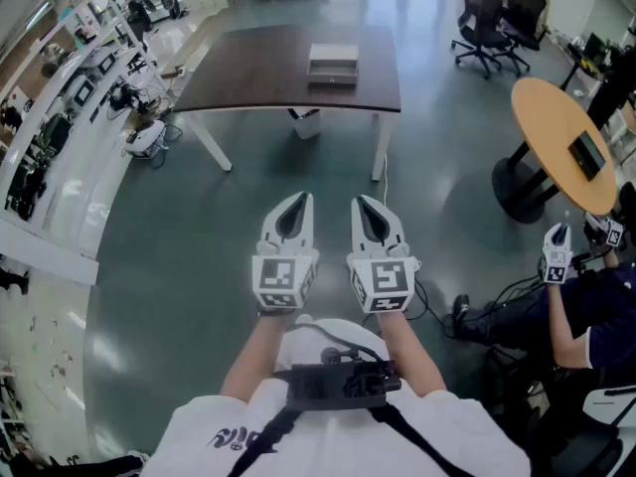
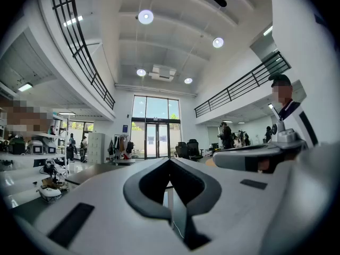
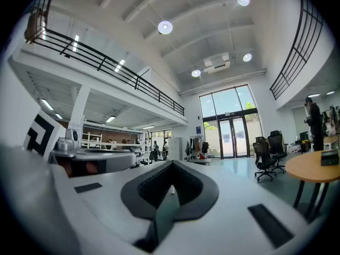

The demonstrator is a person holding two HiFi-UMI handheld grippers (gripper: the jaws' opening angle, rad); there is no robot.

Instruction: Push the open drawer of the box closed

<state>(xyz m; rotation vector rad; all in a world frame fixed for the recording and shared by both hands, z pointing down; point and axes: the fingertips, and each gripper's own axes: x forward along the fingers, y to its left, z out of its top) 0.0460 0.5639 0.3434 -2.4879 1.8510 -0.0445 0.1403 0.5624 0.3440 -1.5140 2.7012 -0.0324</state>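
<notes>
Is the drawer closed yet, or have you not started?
Done: nothing yet. The box sits on the table far ahead, too small to tell whether it is open. In hand: nothing. The left gripper and right gripper are both shut and empty, side by side, far short of it. Left: walk over, reach the box, push.

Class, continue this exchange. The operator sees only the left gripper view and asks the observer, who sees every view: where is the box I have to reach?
Observer: The box lies on the dark table, far ahead of both grippers.
Operator: Where is my right gripper?
Observer: The right gripper is held beside the left gripper, over the floor, short of the table.
Operator: Are its jaws open?
Observer: No, the right gripper view shows them together, with nothing between.
</notes>
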